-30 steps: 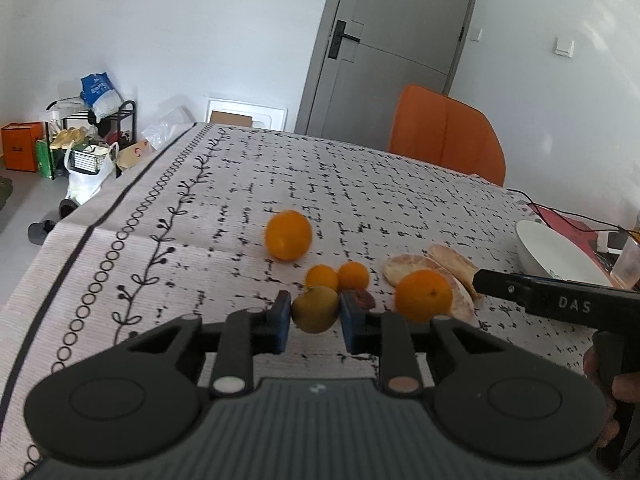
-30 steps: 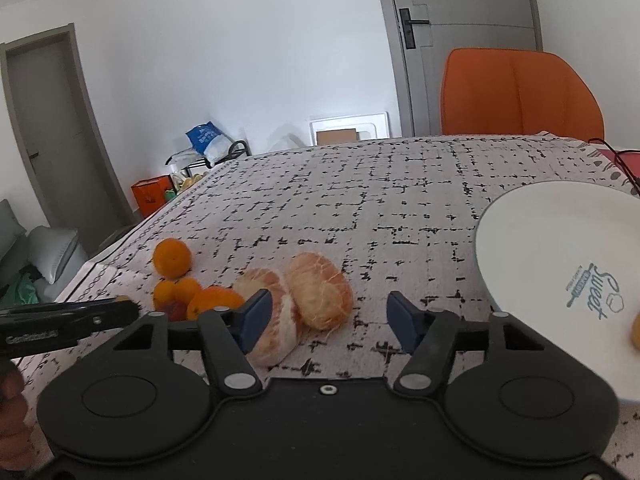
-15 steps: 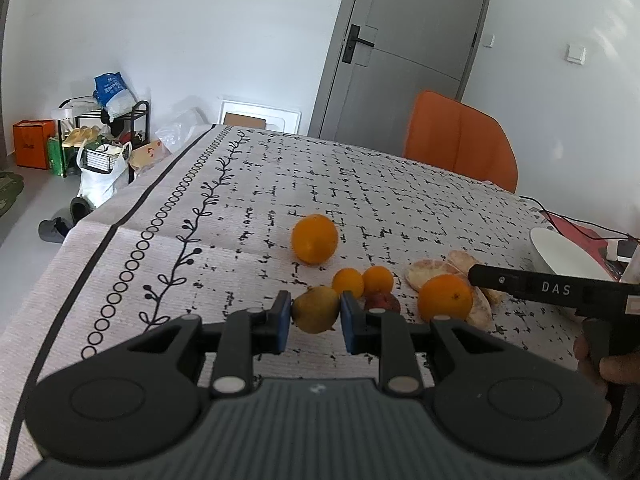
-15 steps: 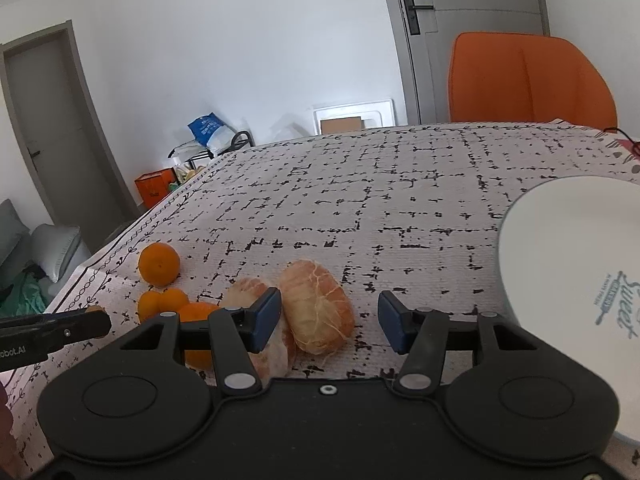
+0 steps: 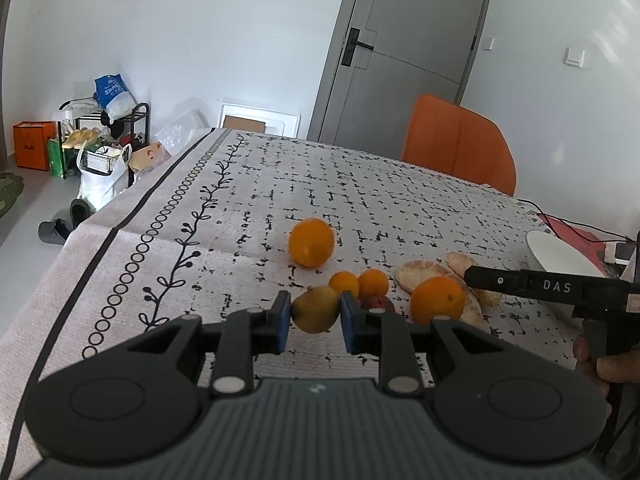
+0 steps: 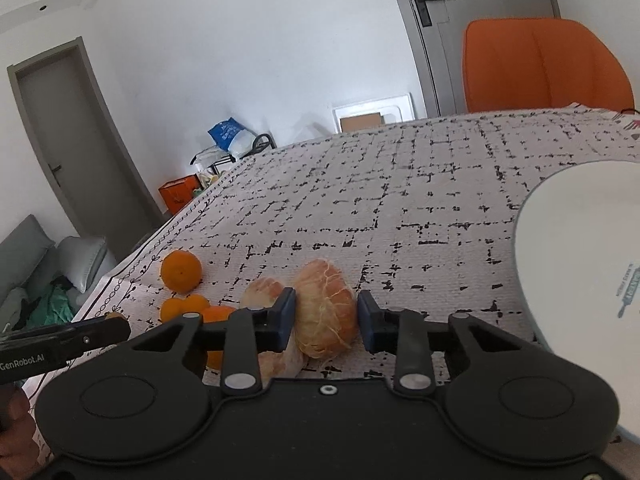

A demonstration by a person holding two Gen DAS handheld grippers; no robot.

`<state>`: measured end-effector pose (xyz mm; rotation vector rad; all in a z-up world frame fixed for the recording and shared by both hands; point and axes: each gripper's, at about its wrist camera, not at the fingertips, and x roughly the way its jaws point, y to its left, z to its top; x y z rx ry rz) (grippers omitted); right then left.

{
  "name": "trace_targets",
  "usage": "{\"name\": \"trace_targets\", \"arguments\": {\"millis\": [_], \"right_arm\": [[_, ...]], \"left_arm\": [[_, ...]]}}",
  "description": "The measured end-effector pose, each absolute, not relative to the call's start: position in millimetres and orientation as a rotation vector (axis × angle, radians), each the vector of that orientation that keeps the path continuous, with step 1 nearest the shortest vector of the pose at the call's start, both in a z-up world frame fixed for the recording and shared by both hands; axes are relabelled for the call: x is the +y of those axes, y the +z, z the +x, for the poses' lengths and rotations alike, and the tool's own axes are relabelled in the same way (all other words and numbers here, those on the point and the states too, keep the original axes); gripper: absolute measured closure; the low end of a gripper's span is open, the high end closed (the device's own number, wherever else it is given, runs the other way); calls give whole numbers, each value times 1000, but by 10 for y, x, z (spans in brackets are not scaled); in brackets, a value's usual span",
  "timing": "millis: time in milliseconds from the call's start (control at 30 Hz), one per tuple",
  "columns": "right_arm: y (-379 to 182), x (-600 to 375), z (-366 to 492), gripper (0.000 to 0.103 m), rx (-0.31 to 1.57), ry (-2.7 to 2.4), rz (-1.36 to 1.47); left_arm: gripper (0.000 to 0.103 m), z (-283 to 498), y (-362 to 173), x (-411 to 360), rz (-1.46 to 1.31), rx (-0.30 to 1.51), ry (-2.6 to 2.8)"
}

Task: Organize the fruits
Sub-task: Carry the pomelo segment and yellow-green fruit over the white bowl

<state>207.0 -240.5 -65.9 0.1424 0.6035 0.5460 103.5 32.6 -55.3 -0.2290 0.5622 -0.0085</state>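
In the left wrist view my left gripper (image 5: 314, 314) is shut on a yellow-green pear-like fruit (image 5: 314, 308), held just above the patterned tablecloth (image 5: 248, 200). Beyond it lie a large orange (image 5: 311, 242), two small mandarins (image 5: 344, 283), a red fruit (image 5: 376, 303), another orange (image 5: 438, 299) and a peeled orange half (image 5: 418, 274). In the right wrist view my right gripper (image 6: 326, 320) is closing on a peeled orange half (image 6: 326, 308), and both pads touch its sides. A second peeled half (image 6: 262, 294) lies to its left.
A white plate (image 6: 580, 260) sits on the table at the right, also seen as the plate (image 5: 560, 252) in the left wrist view. An orange chair (image 5: 460, 144) stands at the far edge. Cables (image 5: 568, 220) lie by the plate. Bags and a rack (image 5: 100, 140) stand on the floor at left.
The right gripper's jaws narrowed from wide apart until they met the peeled orange half. The left gripper kept its hold on the pear-like fruit, and its view tilted slightly.
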Motion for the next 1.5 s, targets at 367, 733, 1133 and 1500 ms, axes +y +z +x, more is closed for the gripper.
{"name": "trace_targets", "arguments": {"millis": [367, 733, 1133, 1500], "right_arm": [[-485, -2593, 1821, 72, 542, 501, 161], [-343, -2933, 1654, 72, 475, 455, 198], [-302, -3346, 1600, 72, 424, 380, 229], [-348, -3735, 1629, 72, 401, 281, 263]], "left_arm": [[78, 1075, -423, 189, -221, 529, -48], [78, 1214, -308, -177, -179, 508, -104], [78, 1321, -232, -569, -136, 499, -154], [78, 1444, -211, -842, -107, 501, -196]]}}
